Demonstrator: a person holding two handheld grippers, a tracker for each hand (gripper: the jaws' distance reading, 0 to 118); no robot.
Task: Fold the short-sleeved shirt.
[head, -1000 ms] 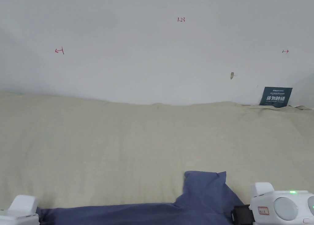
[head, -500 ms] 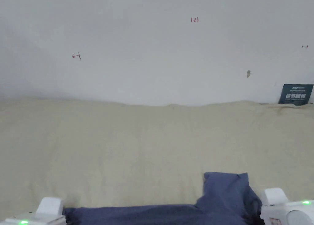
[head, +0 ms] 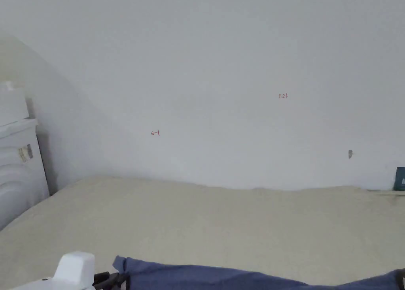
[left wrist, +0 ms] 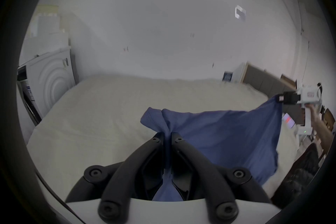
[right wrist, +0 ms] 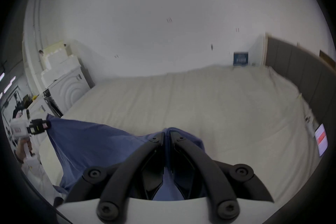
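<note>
**Head view: blue shirt stretched between two grippers above a cream bed**

Head view catches a strip of the blue shirt (head: 221,277) along the bottom edge of the frame, running from lower left to the lower right corner, with the cream bed cover (head: 237,223) behind it and a white wall (head: 197,65) filling the upper half. The left gripper (head: 112,279) sits at the lower left, its dark tips at the shirt's bunched corner.

In the left gripper view the cloth is a plain, mid-blue sheet, held up off the bed and sagging a little between its two held corners. The left gripper (left wrist: 167,137) has its jaws pressed together on a gathered, hemmed corner that puffs out above the tips. At the right edge of that frame the right gripper (left wrist: 281,98), held by a hand (left wrist: 313,115), pinches the opposite corner.

From the right gripper view, the right gripper (right wrist: 167,134) has its jaws pressed on a fold of blue fabric, and the shirt spreads away to the lower left, where the left gripper (right wrist: 46,124) grips its far corner. This view also shows a grey headboard (right wrist: 300,68) at the right and a white appliance (right wrist: 67,89) at the left.
</note>
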